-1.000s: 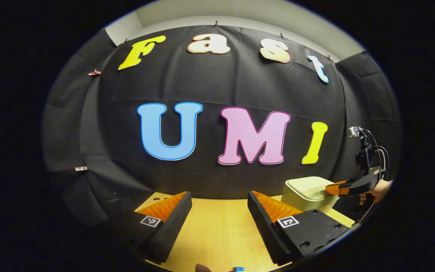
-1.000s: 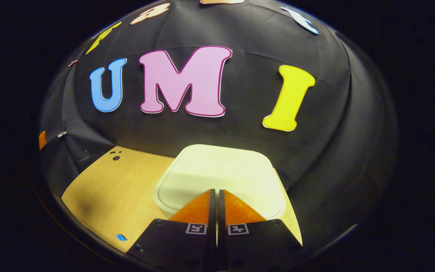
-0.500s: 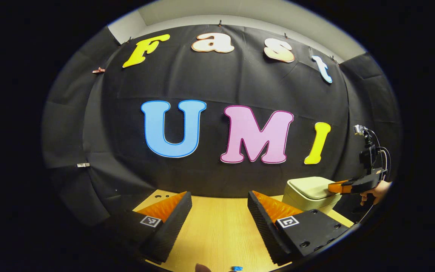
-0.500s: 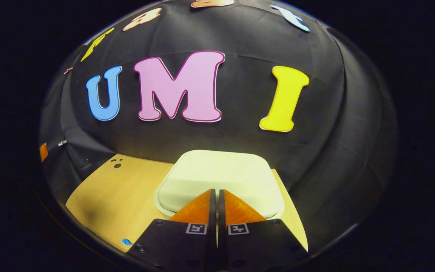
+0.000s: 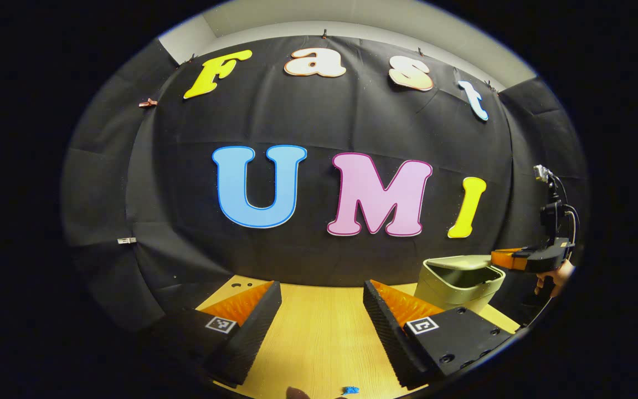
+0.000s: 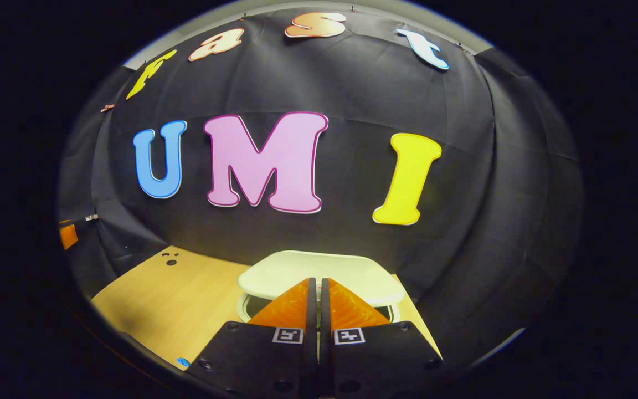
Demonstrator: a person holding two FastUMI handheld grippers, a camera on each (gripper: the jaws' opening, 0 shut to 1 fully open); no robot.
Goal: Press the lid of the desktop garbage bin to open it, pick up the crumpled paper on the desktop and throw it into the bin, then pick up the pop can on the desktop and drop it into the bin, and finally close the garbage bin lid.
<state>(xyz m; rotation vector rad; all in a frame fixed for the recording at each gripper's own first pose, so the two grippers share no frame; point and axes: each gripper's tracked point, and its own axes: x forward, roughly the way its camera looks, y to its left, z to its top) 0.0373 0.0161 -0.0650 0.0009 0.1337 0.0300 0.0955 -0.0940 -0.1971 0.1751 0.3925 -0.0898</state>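
The pale desktop bin (image 5: 444, 291) stands at the right end of the wooden table (image 5: 319, 338). Its lid (image 6: 319, 272) is tilted up at the near edge, and a dark gap shows over the rim (image 6: 243, 303). My right gripper (image 6: 317, 280) is shut with nothing in it and hovers just above the lid's front edge. In the left gripper view, the right gripper (image 5: 494, 257) is level with the bin's top, held by a hand (image 5: 555, 276). My left gripper (image 5: 321, 284) stands open and empty above the middle of the table.
The black cloth wall runs close behind the table and the bin. A small blue mark (image 5: 350, 390) lies near the table's front edge, also visible as a blue mark (image 6: 183, 362) in the right gripper view. Two small holes (image 6: 170, 259) sit at the table's far left corner.
The lid was flat under the right gripper's tips; it has now sprung up at the front. The right gripper has risen and pulled back slightly. The left gripper has hardly moved.
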